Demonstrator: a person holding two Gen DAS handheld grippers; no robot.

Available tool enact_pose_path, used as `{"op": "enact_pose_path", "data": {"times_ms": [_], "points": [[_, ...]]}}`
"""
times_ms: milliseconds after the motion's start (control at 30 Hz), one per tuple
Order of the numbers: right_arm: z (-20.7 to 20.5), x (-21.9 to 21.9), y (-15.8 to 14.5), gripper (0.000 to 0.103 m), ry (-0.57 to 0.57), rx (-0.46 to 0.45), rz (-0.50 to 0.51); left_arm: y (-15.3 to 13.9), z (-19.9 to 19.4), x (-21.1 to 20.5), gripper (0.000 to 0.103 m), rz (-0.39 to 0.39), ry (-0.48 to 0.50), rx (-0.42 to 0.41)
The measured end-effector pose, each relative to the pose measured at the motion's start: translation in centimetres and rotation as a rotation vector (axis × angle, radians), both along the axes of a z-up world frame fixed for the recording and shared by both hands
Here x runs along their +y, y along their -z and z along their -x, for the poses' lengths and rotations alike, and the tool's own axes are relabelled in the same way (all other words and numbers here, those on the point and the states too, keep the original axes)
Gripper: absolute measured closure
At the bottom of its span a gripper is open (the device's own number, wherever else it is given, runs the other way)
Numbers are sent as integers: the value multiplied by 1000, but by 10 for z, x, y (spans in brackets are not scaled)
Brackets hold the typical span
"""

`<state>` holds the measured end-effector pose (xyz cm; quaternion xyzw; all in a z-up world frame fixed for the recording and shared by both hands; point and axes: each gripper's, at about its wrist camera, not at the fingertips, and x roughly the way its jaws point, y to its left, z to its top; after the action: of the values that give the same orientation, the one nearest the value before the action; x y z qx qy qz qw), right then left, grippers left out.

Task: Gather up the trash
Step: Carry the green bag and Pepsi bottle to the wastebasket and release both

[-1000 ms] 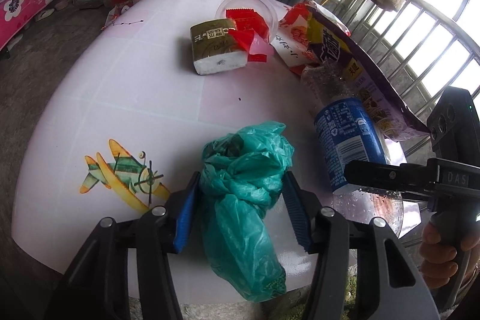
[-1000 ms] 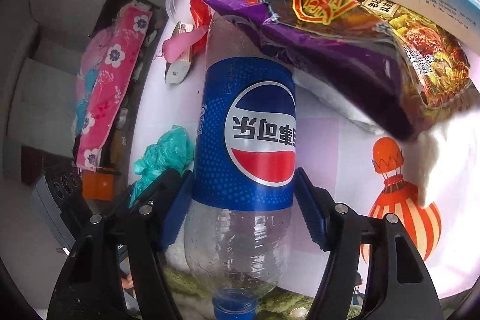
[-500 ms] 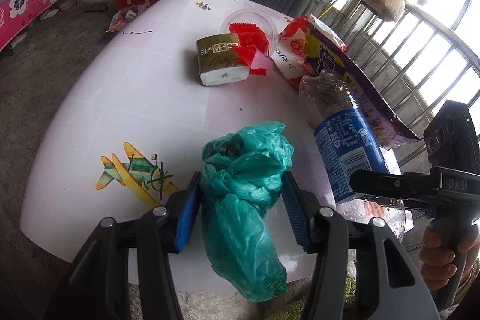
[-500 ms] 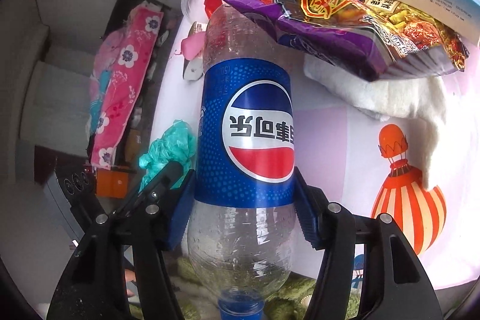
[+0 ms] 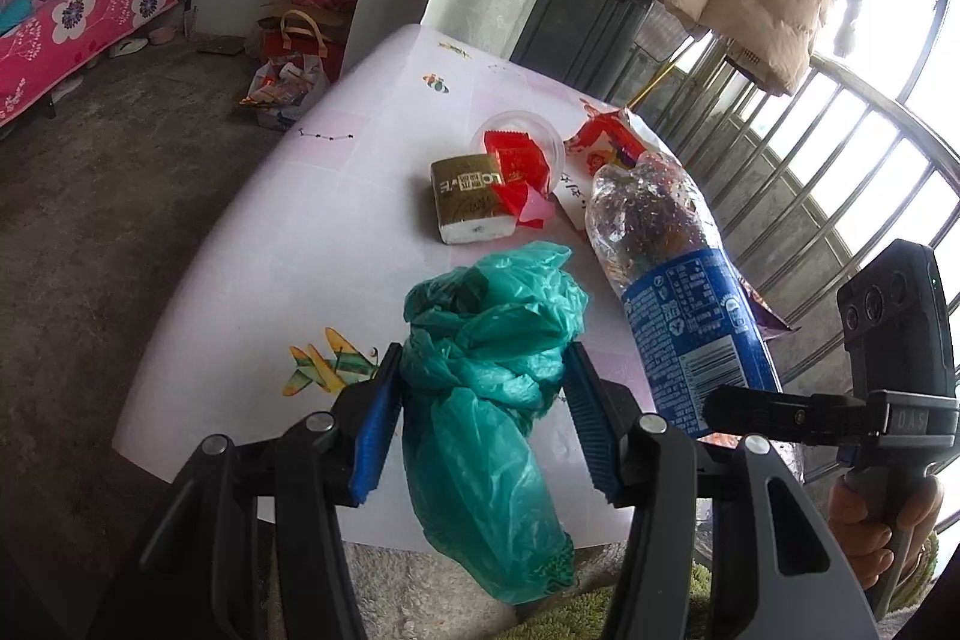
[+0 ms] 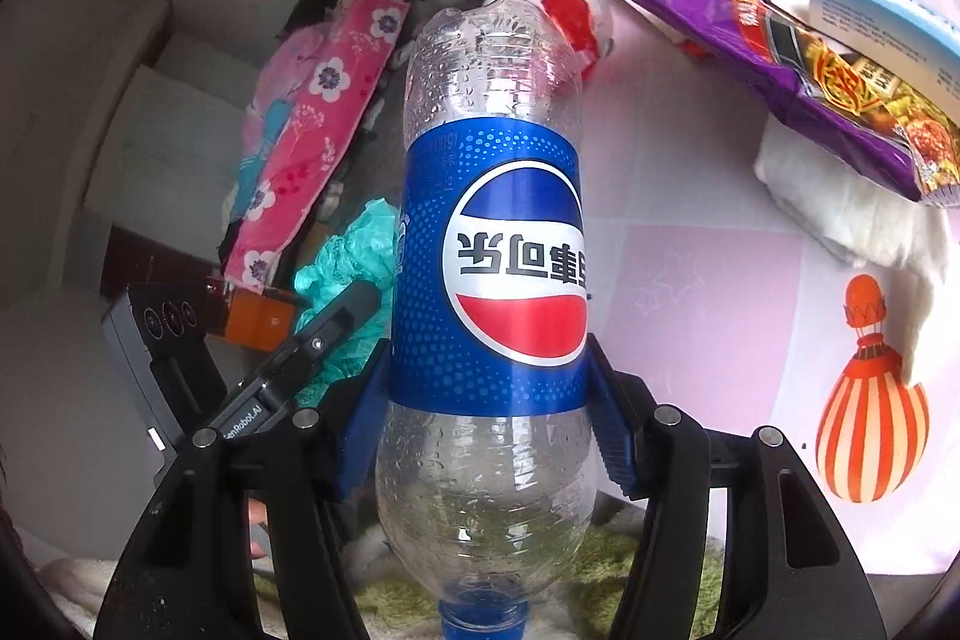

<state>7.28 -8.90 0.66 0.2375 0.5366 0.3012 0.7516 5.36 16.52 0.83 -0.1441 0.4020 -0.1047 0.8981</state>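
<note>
My left gripper (image 5: pixel 480 418) is shut on a crumpled green plastic bag (image 5: pixel 486 370), held above the near edge of the white table (image 5: pixel 336 196). My right gripper (image 6: pixel 486 412) is shut on an empty Pepsi bottle (image 6: pixel 492 280), cap toward me, lifted off the table; the bottle also shows in the left wrist view (image 5: pixel 678 292), with the right gripper (image 5: pixel 780 415) at lower right. The green bag (image 6: pixel 342 274) and the left gripper's finger (image 6: pixel 312 340) show left of the bottle in the right wrist view.
On the table lie a tissue pack (image 5: pixel 471 205), a clear cup with red wrappers (image 5: pixel 519 148), a purple snack bag (image 6: pixel 780 64), a blue-white box (image 6: pixel 882 16) and a white cloth (image 6: pixel 852 214). A window railing (image 5: pixel 840 172) stands at right. Green rug (image 6: pixel 600 580) below.
Both grippers have risen and pulled back from the table with their loads. The bottle has come out from under the purple snack bag.
</note>
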Motion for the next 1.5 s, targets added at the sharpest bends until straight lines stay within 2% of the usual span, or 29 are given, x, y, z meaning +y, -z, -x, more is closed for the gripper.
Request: {"op": "enact_pose_path", "data": {"times_ms": [267,500,600,700,800,900,1000,1167,1333,1400,1500], "points": [[11,-21,-25,46,-20,-101,-96,-46,9,-8,51,19,29,-112],[29,-58,-47,46,92,-195,-175,-85,4,-54,51,55,161,-198],[38,-83,-59,46,199,-228,-197,-98,-2,-86,51,81,264,-224],[58,-127,-68,46,358,-271,-183,-107,-15,-130,51,107,389,-228],[85,-183,-66,46,549,-293,-180,-109,-30,-184,51,144,526,-189],[117,-236,-57,46,772,-295,-154,-105,-43,-249,51,145,658,-132],[149,-284,-36,46,995,-255,-128,-95,-46,-319,51,123,782,-78],[190,-349,26,46,1286,-104,-194,-60,-43,-435,51,52,965,53],[205,-395,98,46,1464,89,-316,-3,-36,-544,51,-60,1075,204],[217,-415,127,46,1536,179,-369,26,-36,-580,51,-119,1094,258],[221,-437,170,46,1586,277,-449,68,-39,-627,51,-202,1103,333]]}}
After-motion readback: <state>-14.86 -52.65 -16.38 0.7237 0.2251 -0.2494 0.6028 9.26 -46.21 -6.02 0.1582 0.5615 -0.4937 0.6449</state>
